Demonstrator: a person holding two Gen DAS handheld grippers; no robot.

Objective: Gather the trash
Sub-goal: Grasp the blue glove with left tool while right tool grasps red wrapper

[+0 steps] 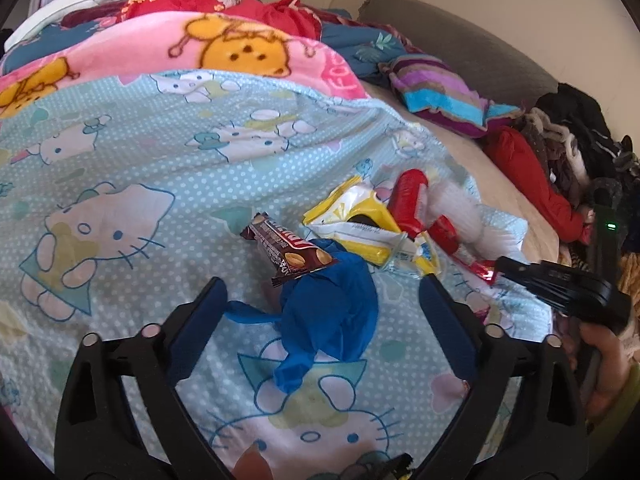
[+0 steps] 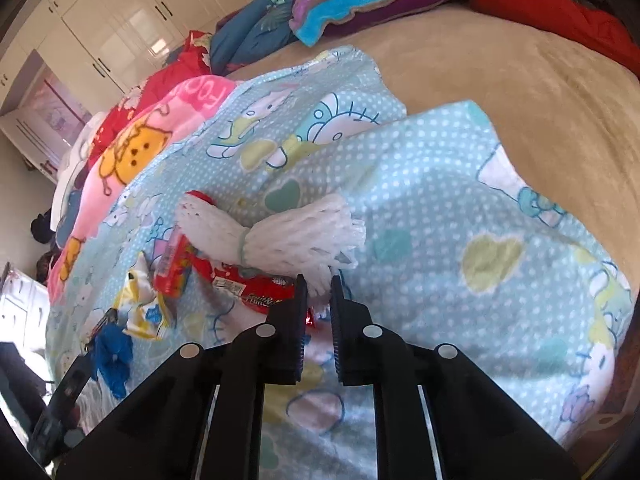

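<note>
Two grippers work the bedspread (image 1: 120, 168): left gripper (image 1: 320, 292) spread wide astride the blue glove (image 1: 328, 312), needing a lower, centred close, while right gripper (image 2: 318, 280), nearly pressed together, pinches white foam netting (image 2: 288, 232) at its tips.

Pale blue polka-dot cat-print bedsheet (image 1: 168, 168); crumpled royal-blue plastic glove (image 1: 328, 316); brown snack-bar wrapper (image 1: 286, 248); yellow-white packet (image 1: 352, 220); white foam net (image 2: 280, 236).
</note>
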